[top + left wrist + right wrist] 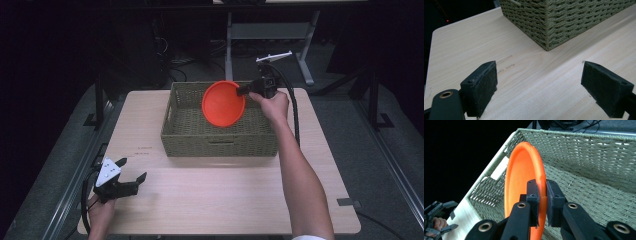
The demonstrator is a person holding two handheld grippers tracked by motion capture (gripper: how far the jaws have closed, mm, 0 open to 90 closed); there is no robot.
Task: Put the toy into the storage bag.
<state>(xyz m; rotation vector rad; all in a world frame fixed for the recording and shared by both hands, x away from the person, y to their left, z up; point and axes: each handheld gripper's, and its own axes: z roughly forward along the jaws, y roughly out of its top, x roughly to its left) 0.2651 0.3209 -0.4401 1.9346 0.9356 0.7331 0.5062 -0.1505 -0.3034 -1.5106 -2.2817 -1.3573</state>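
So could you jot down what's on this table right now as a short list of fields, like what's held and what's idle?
Surface: wooden table
Container: woven basket, on the table
Held thing: orange plate, on edge above the basket
Right tool: shut on the plate's rim
Left tool: open, holding nothing, low over the table near its front left corner

Plate [223, 104] hides part of the basket [190, 131] floor. In the right gripper view, the plate's [524, 170] lower edge sits behind the jaws; the left gripper [436, 220] is cut by the frame edge.
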